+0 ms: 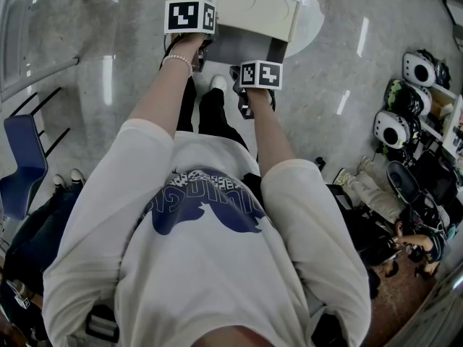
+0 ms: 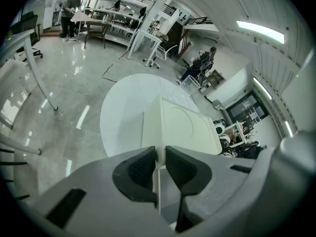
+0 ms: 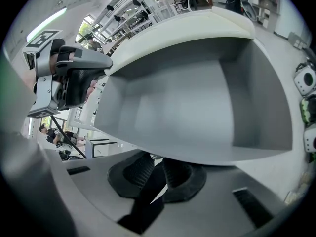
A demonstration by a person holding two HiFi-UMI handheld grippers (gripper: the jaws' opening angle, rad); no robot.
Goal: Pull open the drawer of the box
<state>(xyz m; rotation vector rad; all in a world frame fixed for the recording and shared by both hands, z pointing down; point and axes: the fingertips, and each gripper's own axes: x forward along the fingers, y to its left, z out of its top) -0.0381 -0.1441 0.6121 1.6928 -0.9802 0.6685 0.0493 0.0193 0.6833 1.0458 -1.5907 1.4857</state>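
A cream-white box (image 1: 255, 9) stands on a round white table (image 1: 307, 27). Its drawer (image 1: 242, 49) is pulled out toward me, and the grey inside (image 3: 187, 102) holds nothing. My left gripper (image 2: 159, 158) is shut on a thin white edge of the box (image 2: 180, 125) at its near left corner. In the head view this gripper's marker cube (image 1: 189, 16) sits at the box's left side. My right gripper (image 3: 155, 166) is shut on the drawer's front, its pads tucked under the front wall. Its marker cube (image 1: 260, 74) is at the drawer's near edge.
A blue chair (image 1: 22, 166) stands at the left beside a seated person's shoes (image 1: 65, 179). Helmets and shelves (image 1: 405, 100) line the right, with bags on the floor (image 1: 376, 186). My own legs are under the table's near edge. Desks and people are far off (image 2: 74, 4).
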